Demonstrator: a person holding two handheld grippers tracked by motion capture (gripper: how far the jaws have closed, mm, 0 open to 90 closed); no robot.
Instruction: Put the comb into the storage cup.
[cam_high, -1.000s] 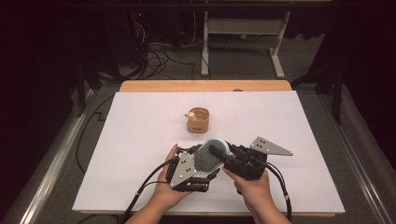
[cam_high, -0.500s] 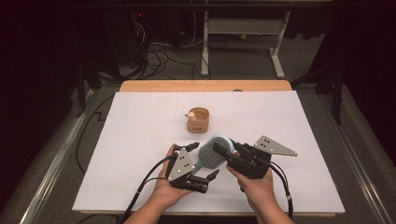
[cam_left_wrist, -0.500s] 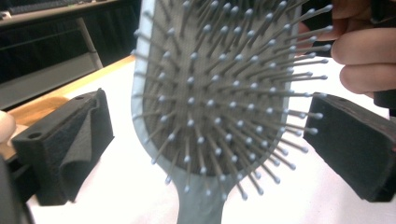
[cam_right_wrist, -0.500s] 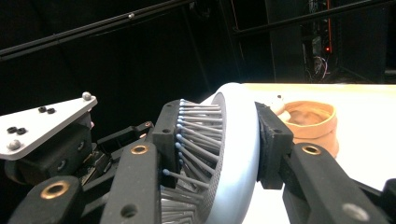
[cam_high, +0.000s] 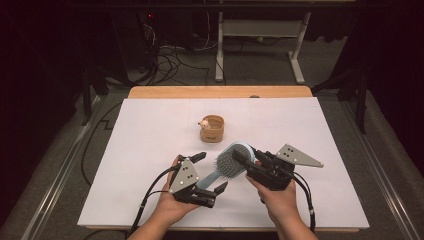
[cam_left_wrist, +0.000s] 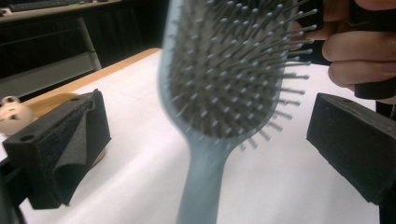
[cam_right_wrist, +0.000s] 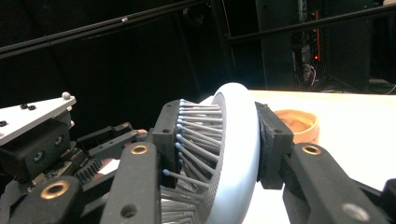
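A light blue hairbrush (cam_high: 231, 161) with grey bristles hangs just above the white table. My right gripper (cam_high: 246, 159) is shut on its oval head, one pad on the bristles (cam_right_wrist: 170, 130) and one on the smooth back (cam_right_wrist: 271, 140). The brush (cam_right_wrist: 236, 140) stands on edge between them. My left gripper (cam_high: 211, 172) is open; its jaws have just been opening. The brush handle (cam_left_wrist: 201, 186) runs between the pads (cam_left_wrist: 65, 149) without touching them.
A low tan ring-shaped holder (cam_high: 212, 128) with a small white figure (cam_left_wrist: 14, 114) on it stands behind the brush, mid-table. The white sheet (cam_high: 150, 140) ends at a wooden strip (cam_high: 220, 92) at the back. Dark floor, cables and desk legs lie beyond.
The left gripper's jaws have spread apart off the brush handle. The right gripper keeps its hold on the brush head, and both hands stay near the same place.
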